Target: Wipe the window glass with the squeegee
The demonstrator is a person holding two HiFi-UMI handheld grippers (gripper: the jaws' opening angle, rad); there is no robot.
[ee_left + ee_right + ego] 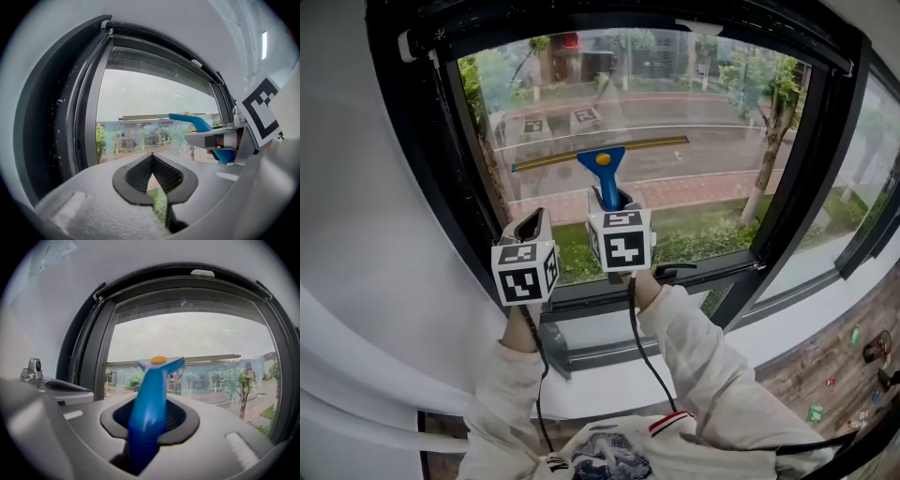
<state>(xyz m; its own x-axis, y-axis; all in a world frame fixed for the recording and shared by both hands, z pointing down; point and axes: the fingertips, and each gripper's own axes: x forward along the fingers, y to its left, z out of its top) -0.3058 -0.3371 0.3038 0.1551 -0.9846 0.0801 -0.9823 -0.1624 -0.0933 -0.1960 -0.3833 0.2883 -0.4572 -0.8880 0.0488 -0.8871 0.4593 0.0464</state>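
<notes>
The window glass (703,112) fills most of the head view. The squeegee (602,161) sits about mid-pane, looks pressed to it, blade running roughly 9-to-3 with the 9 end dipping a bit, blue handle pointing to 6. The right gripper (612,199) is clamped tight on that handle, so the blade's dead at its 12 and I'd guess the next pull goes toward 6, while the left gripper (531,225) just hangs at its 8, jaws closed on nothing.
</notes>
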